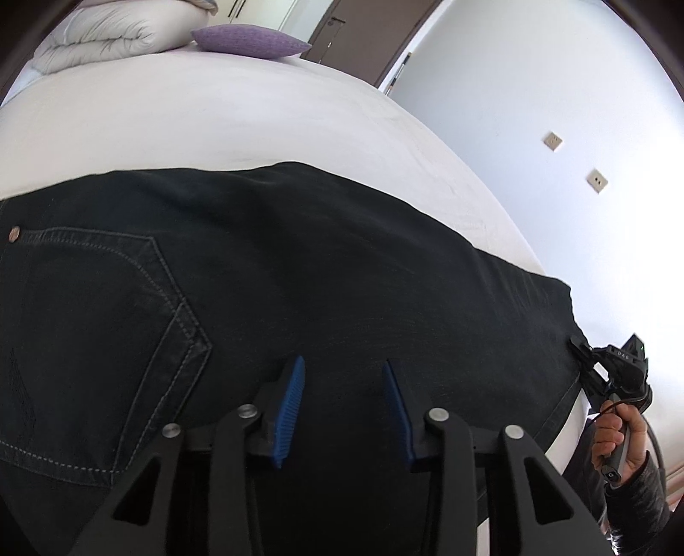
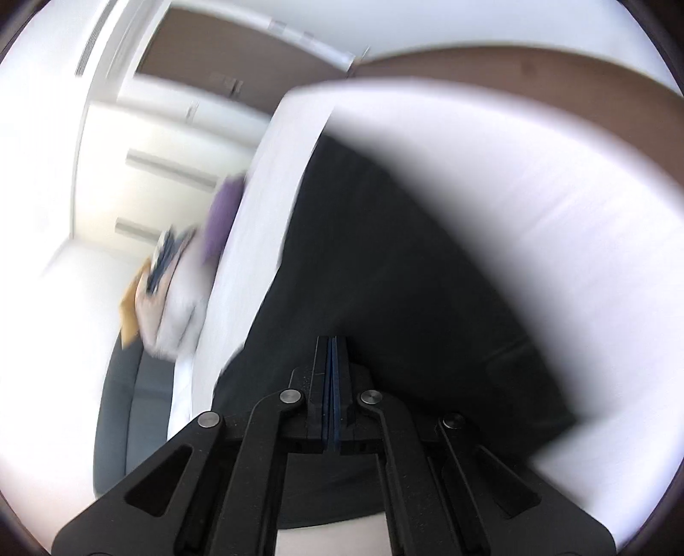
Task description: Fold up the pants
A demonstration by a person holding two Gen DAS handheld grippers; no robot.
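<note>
Black denim pants lie flat across a white bed, back pocket at the left. My left gripper is open just above the cloth, its blue pads apart, holding nothing. My right gripper shows at the pants' right end, at the hem. In the right wrist view, which is motion-blurred, my right gripper is shut, pads pressed together over the pants; whether cloth is pinched between them I cannot tell.
A purple cushion and a folded white duvet sit at the bed's far end. A brown door and a white wall with sockets stand beyond the bed. A grey seat is beside the bed.
</note>
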